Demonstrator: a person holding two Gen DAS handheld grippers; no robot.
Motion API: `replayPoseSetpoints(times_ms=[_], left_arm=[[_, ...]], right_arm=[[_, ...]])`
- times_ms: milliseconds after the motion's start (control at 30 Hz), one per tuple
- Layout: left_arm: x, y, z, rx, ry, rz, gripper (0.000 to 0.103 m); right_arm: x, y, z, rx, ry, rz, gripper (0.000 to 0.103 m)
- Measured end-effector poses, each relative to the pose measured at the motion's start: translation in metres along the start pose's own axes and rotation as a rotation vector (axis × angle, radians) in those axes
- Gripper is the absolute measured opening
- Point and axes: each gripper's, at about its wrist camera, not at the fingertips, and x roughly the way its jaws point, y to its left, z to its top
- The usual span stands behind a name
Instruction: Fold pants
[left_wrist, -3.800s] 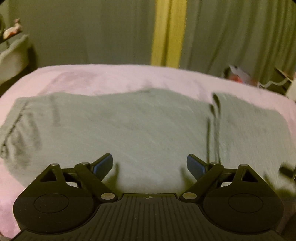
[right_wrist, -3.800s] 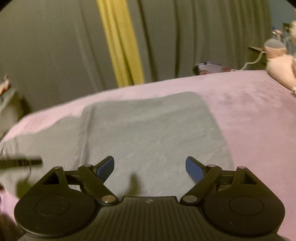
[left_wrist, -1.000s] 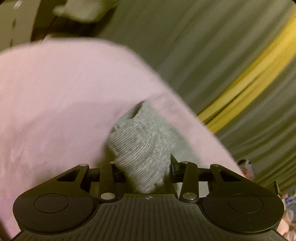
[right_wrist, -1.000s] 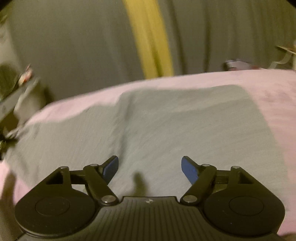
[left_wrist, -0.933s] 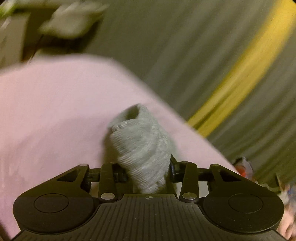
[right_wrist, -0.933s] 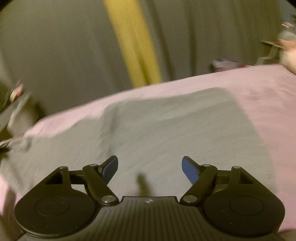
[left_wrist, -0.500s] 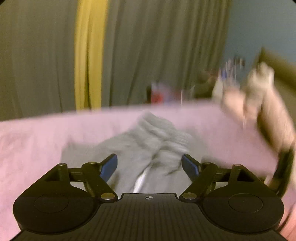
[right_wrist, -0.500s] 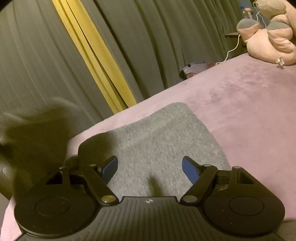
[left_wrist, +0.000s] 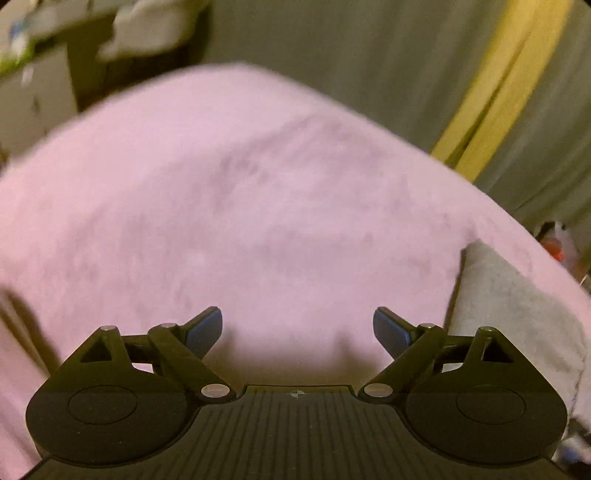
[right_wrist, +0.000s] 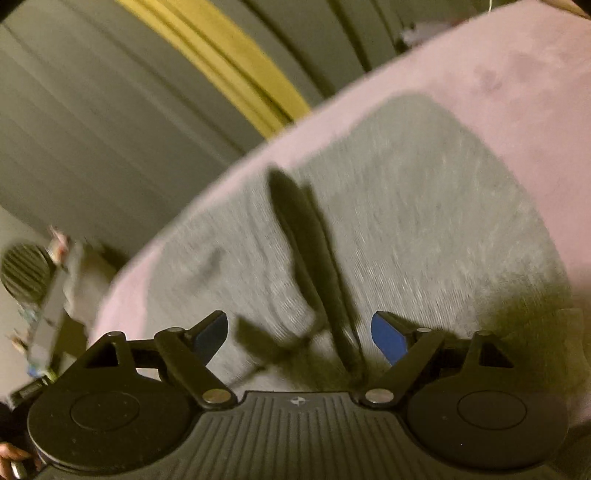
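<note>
The grey pants lie folded on the pink blanket, filling the middle of the right wrist view, with a dark crease running down the cloth. My right gripper is open and empty just above them. In the left wrist view only a corner of the pants shows at the right edge. My left gripper is open and empty over bare pink blanket, to the left of the pants.
Grey curtains with a yellow stripe hang behind the bed. A shelf with blurred items stands at the far left. The other gripper's handle shows at the left of the right wrist view.
My left gripper carried the pant cuff across, let it go and opened, then swung back left over bare blanket. The pants are now folded shorter. My right gripper stayed open and tilted.
</note>
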Motion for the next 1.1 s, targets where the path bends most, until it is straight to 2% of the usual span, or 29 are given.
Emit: replayPoseSetpoints(times_ms=[67,167,200,267,300,400,500,567,633,667,800,867,900,933,1000,1100], left_arm=[[0.007,0.006,0.000,-0.029,0.017,-0.038,0.093],[0.009,0.003,0.002,-0.016,0.021,0.022,0.093],[0.009,0.002,0.002,-0.004,0.027,0.038,0.093],[0.011,0.001,0.004,0.013,0.034,0.066,0.093],[0.012,0.000,0.004,0.012,0.033,0.066,0.093],[0.006,0.008,0.001,-0.043,0.024,0.035,0.094],[0.007,0.018,0.001,-0.124,0.020,0.006,0.094],[0.008,0.023,0.002,-0.163,0.020,0.005,0.094],[0.007,0.024,0.002,-0.167,0.021,0.008,0.094],[0.008,0.022,0.002,-0.156,0.020,0.007,0.094],[0.012,0.018,0.002,-0.124,0.024,0.011,0.094],[0.012,0.019,0.002,-0.132,0.030,0.017,0.094],[0.012,0.020,0.002,-0.141,0.030,0.024,0.094],[0.012,0.022,0.002,-0.150,0.030,0.028,0.094],[0.014,0.024,0.003,-0.162,0.032,0.027,0.094],[0.017,0.021,0.003,-0.148,0.041,0.040,0.094]], right_arm=[[0.004,0.003,0.000,-0.034,0.017,0.018,0.098],[0.012,0.011,0.002,-0.056,0.065,0.034,0.099],[0.013,0.012,0.003,-0.045,0.071,0.054,0.097],[0.016,0.011,0.005,-0.021,0.073,0.053,0.082],[0.016,0.009,0.006,-0.004,0.078,0.049,0.068],[0.011,-0.015,0.013,0.132,0.107,0.134,0.065],[0.018,-0.024,0.020,0.159,0.154,0.162,0.068],[0.022,-0.021,0.025,0.129,0.152,0.156,0.077],[0.030,-0.018,0.029,0.116,0.154,0.176,0.096],[0.033,-0.014,0.028,0.118,0.157,0.190,0.099],[0.045,-0.004,0.033,0.120,0.152,0.184,0.099],[0.042,-0.002,0.032,0.122,0.135,0.183,0.084],[0.039,-0.002,0.030,0.108,0.121,0.155,0.050],[0.039,-0.003,0.029,0.103,0.121,0.145,0.045],[0.036,-0.014,0.026,0.133,0.121,0.191,0.045],[0.038,-0.017,0.025,0.161,0.120,0.193,0.052]])
